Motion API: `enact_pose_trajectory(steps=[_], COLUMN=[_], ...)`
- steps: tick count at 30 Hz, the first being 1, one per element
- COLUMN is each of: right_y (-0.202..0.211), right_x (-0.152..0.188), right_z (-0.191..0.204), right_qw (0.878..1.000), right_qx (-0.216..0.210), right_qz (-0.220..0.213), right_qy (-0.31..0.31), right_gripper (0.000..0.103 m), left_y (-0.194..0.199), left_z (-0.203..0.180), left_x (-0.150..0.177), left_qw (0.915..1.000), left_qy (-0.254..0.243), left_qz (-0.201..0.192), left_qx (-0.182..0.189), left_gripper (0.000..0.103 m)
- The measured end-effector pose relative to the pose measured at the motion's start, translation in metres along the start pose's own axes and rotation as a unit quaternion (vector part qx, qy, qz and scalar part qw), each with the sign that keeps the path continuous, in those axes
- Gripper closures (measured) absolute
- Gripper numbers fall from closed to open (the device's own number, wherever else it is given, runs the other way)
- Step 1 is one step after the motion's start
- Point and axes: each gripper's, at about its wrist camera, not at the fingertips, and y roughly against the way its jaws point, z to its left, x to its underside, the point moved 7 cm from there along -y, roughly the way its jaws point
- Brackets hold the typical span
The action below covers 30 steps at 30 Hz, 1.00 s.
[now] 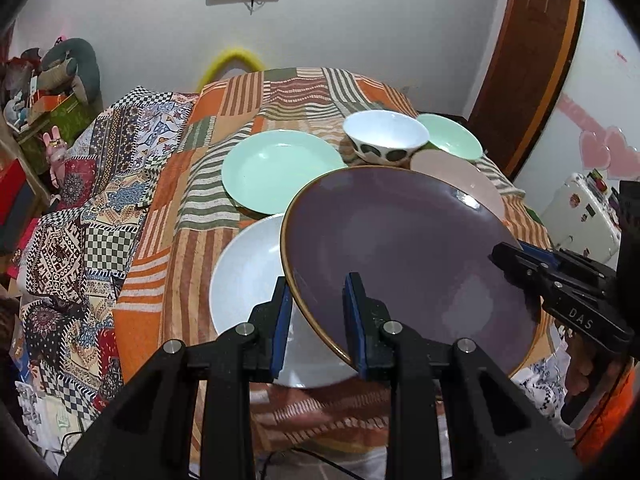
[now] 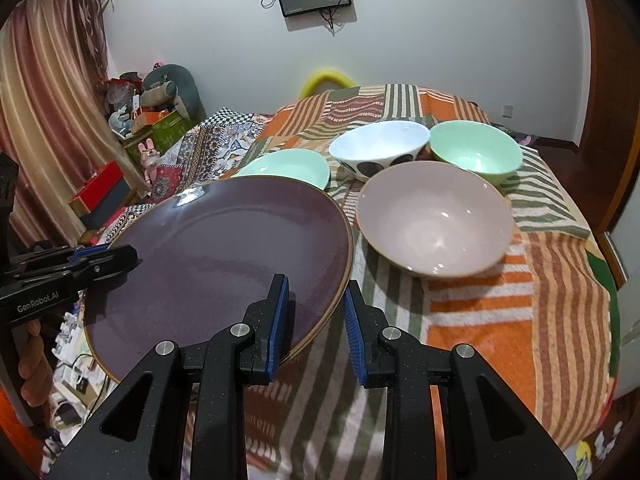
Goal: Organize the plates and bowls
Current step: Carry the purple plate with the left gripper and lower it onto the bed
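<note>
Both the left gripper (image 1: pixel 316 320) and right gripper (image 2: pixel 316 320) are clamped on the round purple ceramic plate (image 1: pixel 400 248), mid-carry. Next up, probably lowering it onto the white ceramic plate (image 1: pixel 244 280) just below the left gripper.

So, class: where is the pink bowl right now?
In the right wrist view, the pink bowl sits on the striped cloth, right of the purple plate, in front of the green bowl.

Dim, even indoor light in both views, soft shadows. Glare spot on the plate (image 1: pixel 404 256) near its far rim, small highlights inside the pink bowl (image 2: pixel 434 222). Strong fisheye bending, black corners. Cloth (image 1: pixel 312 412) at the bed's near edge motion-blurred; the rest fairly sharp.
</note>
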Motion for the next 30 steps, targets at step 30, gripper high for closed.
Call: enact_pose_trajectory(steps=[30], right_y=[0.015], right_x=[0.08], right_z=[-0.086], right_qw=[0.997], right_qx=[0.041], right_qz=[0.042], right_qy=[-0.059], right_gripper=[0.079], left_y=[-0.068], left_z=[-0.092], left_x=[0.047], left_qw=[0.9936], left_qy=[-0.035], left_qz=[0.101], left_qx=[0.036], left_gripper=[0.076])
